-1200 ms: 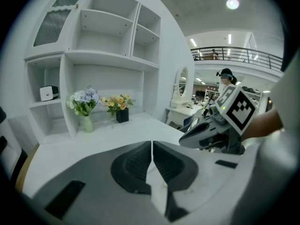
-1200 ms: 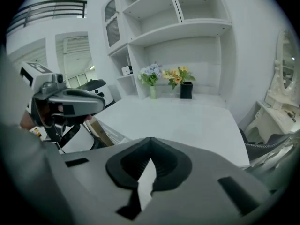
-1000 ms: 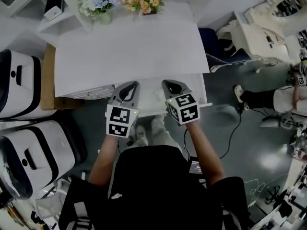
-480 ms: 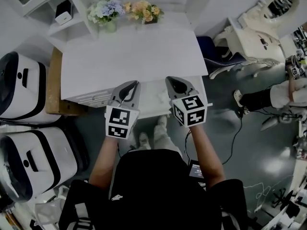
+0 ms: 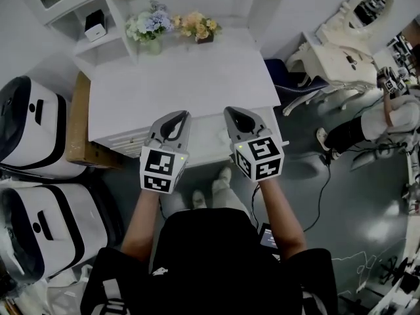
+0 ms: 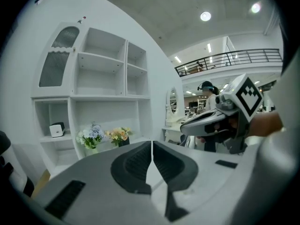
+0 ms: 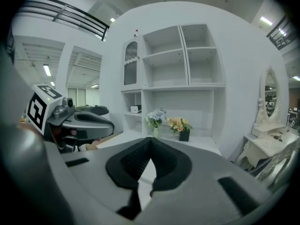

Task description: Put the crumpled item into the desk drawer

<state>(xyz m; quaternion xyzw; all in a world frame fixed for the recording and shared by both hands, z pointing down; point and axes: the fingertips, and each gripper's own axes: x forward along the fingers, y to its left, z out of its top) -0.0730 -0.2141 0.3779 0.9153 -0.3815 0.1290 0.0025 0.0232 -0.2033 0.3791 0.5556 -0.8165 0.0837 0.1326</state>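
Now the drawer [image 5: 209,135] lies between left gripper [image 5: 177,116] and right gripper [image 5: 236,113]

Both shells are matt grey plastic – the left gripper [image 5: 176,115] and the right gripper [image 5: 235,113] alike – with black ribbed pads [image 6: 133,165] that look rubbery. Ahead of their tips the desk [image 5: 184,77] is smooth, painted white, faintly sheened. Left of the left gripper a raw brown board [image 5: 77,120] looks like wood or cardboard, beside glossy white plastic cases [image 5: 33,143]. Right of the right gripper, the grey floor [image 5: 354,209] shines.
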